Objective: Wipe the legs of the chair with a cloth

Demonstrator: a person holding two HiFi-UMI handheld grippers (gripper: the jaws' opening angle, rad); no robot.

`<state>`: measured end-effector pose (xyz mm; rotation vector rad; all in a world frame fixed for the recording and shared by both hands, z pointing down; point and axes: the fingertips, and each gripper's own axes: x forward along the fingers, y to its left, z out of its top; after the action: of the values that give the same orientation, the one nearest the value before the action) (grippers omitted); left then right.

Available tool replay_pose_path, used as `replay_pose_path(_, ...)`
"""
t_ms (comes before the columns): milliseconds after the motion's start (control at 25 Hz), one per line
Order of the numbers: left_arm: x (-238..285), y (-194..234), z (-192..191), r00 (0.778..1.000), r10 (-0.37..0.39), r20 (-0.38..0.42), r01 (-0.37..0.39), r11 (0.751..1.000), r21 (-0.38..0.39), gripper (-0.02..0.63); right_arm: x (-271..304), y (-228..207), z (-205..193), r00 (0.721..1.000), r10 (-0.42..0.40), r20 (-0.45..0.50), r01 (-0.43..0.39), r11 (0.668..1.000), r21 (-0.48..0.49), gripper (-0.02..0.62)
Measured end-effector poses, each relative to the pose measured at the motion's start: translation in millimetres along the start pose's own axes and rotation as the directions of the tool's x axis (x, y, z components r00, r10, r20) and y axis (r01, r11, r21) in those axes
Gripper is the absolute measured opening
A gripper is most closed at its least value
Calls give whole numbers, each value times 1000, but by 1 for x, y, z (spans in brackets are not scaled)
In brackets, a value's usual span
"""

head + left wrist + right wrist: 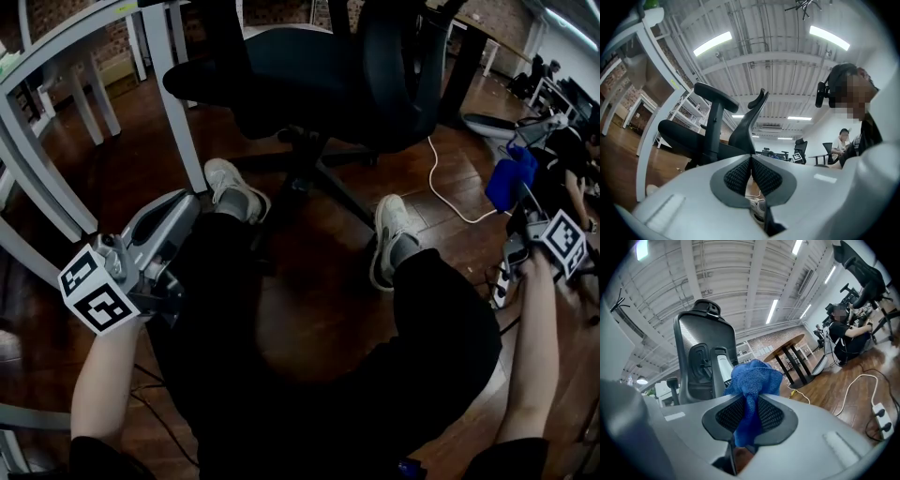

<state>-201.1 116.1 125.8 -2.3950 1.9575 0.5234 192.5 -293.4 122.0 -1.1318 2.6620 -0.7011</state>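
Note:
A black office chair (319, 75) stands ahead of me, its star base and legs (309, 173) spread on the wood floor between my two shoes. My right gripper (521, 192) is at the far right, clear of the chair, shut on a blue cloth (509, 178). In the right gripper view the blue cloth (752, 380) bunches out between the jaws. My left gripper (192, 202) is low at the left by my knee, shut with nothing in it. The left gripper view shows the chair (712, 136) from low down.
A white desk leg (178, 94) stands just left of the chair, with more white frame (37, 178) at the far left. A white cable (450, 192) lies on the floor right of the chair. A power strip (502, 281) lies near my right hand. People sit at the back right.

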Motion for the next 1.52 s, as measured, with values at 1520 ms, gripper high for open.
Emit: replay_pose_path(1520, 19, -27, 28, 985, -174, -13, 168, 966, -196, 5, 22, 14, -25, 999, 34, 12, -34, 998, 49, 89)
